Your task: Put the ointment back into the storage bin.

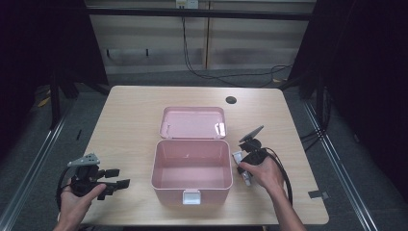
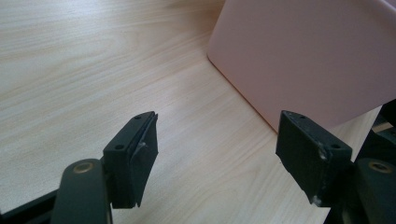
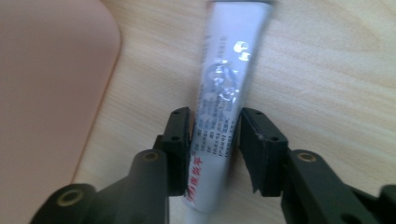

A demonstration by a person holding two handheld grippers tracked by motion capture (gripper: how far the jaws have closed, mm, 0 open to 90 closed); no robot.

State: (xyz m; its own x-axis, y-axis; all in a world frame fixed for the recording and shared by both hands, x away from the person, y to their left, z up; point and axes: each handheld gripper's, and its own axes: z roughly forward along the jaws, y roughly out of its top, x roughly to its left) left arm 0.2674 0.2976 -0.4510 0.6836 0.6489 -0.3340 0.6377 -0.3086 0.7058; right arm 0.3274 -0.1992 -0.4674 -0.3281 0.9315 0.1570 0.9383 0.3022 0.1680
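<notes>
A: Where is the tube at this moment?

B: It lies on the wooden table, just beside the right wall of the open pink box. The right gripper has its jaws on both sides of the tube, at the lower part of the body. They look to touch it, one pad on each side.

A: How do you think it will handle?

B: I judge it light and soft. The skin is glossy, so it can slip, and a hard squeeze may dent it or push the paste toward the cap. I think the flat middle, across the narrow width, is the good place to hold.

A: And the left gripper?

B: Its jaws stand apart with nothing between them, over bare wood near the left wall of the box.
</notes>
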